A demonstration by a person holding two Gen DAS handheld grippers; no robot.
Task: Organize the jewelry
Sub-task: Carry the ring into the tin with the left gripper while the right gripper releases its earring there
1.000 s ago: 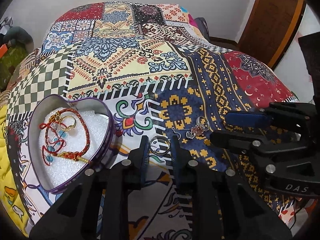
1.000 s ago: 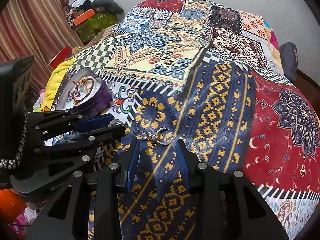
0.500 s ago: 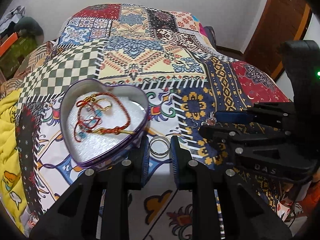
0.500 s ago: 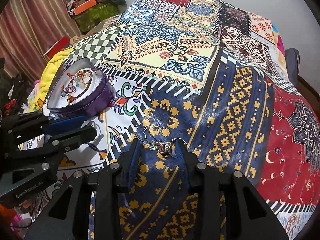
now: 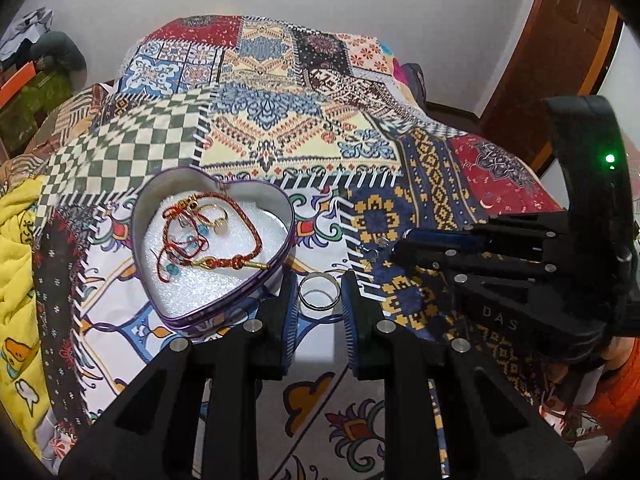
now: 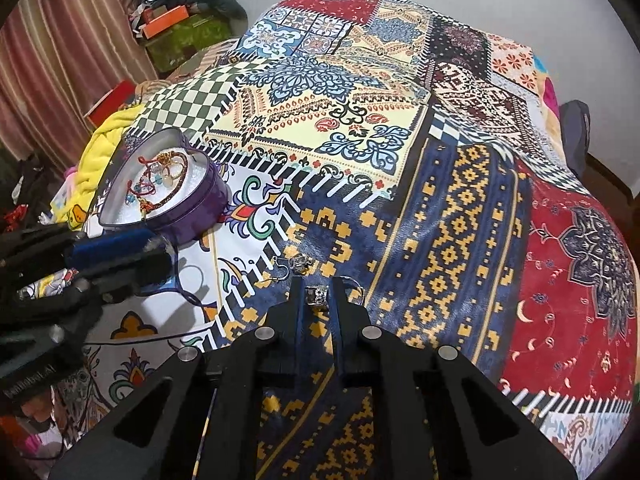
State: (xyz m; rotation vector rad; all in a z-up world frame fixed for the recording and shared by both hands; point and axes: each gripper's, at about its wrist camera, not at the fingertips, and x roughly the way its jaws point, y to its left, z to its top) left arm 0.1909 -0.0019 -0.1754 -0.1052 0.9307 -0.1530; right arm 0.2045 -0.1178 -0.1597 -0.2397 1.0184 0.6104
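Observation:
A purple heart-shaped tin with white foam holds a red cord bracelet and gold pieces. My left gripper is shut on a silver ring and holds it just right of the tin's tip. My right gripper is shut on a small silver charm piece down on the blue and yellow bedspread patch. A thin earring hook lies just left of the right gripper's fingertips.
The patchwork bedspread covers the whole bed. A yellow blanket lies at the left edge. Boxes and clothes are stacked in the far left corner. A wooden door stands at the right.
My left gripper has lifted the silver ring and carried it left beside the tin. My right gripper has gone down over the silver charm piece and closed on it.

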